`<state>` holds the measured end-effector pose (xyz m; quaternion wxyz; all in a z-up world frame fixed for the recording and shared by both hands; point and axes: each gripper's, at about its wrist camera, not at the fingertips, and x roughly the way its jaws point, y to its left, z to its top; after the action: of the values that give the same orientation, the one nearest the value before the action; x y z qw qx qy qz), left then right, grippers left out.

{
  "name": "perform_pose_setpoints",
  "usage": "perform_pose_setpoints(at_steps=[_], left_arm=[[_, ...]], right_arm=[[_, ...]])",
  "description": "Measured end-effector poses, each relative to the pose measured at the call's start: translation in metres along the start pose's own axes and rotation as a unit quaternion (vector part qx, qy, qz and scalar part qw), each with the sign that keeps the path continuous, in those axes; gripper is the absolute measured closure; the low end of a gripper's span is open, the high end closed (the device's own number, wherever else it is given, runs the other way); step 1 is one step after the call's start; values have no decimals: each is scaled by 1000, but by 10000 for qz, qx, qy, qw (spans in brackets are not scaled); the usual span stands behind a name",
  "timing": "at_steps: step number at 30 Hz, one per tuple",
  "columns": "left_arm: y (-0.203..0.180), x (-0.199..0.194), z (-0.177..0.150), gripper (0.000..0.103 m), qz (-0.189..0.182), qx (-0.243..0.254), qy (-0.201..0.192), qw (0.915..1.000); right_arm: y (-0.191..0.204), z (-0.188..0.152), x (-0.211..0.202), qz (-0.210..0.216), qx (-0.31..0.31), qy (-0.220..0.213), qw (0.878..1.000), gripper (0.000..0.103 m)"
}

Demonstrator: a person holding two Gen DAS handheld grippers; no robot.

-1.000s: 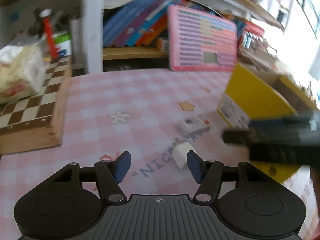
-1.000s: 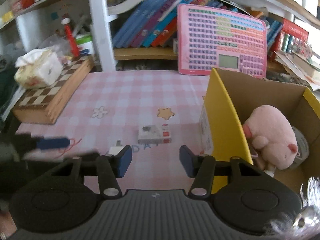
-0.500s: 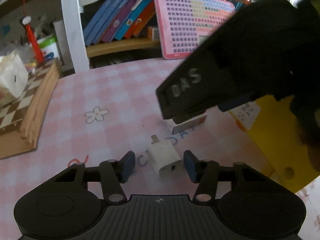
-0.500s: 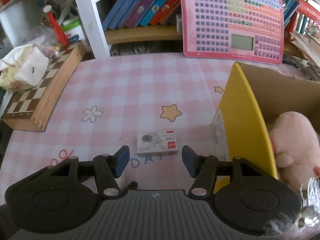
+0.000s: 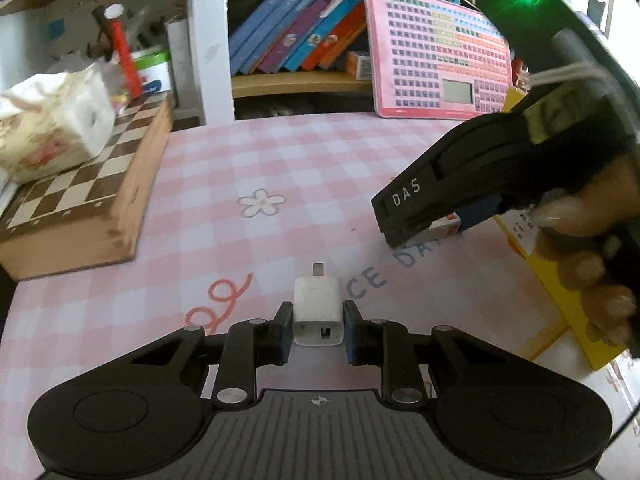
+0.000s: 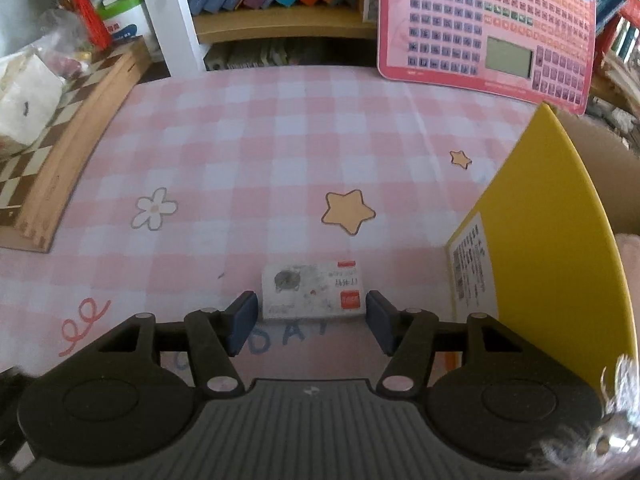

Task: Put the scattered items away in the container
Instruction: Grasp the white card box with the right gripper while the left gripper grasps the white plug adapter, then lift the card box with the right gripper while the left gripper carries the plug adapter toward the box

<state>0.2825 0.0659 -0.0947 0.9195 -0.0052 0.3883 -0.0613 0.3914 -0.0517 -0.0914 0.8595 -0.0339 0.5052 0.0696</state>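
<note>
My left gripper [image 5: 318, 330] is shut on a white USB charger plug [image 5: 318, 310] that rests on the pink checked tablecloth. My right gripper [image 6: 306, 320] is open, its blue pads on either side of a small white card box [image 6: 314, 296] with a red mark, not touching it. The right gripper also shows in the left wrist view [image 5: 440, 204], low over the same box [image 5: 446, 226]. The yellow cardboard container [image 6: 536, 216] stands just right of the box; it also shows in the left wrist view [image 5: 560, 308].
A wooden chessboard box [image 5: 80, 200] with a tissue pack [image 5: 52, 136] on it lies at the left. A pink toy keyboard [image 6: 488, 28] leans against the bookshelf [image 5: 300, 80] at the back. A pink plush toy edge [image 6: 628, 256] shows inside the container.
My left gripper moved in and closed on the charger plug. My right gripper came down toward the table until the small box lies between its open pads.
</note>
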Motion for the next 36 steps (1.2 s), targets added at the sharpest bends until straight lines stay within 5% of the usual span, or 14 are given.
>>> perform_pose_setpoints(at_steps=[16,36], left_arm=[[15,-41,-6,79,-34,-133,-272,9995],[0,-124,-49,79,20,113,-337,9994]], right_arm=[[10,-19,-15,226,-265,-107,9993,52],[29,-103,-118,739,-784,-716,9916,52]])
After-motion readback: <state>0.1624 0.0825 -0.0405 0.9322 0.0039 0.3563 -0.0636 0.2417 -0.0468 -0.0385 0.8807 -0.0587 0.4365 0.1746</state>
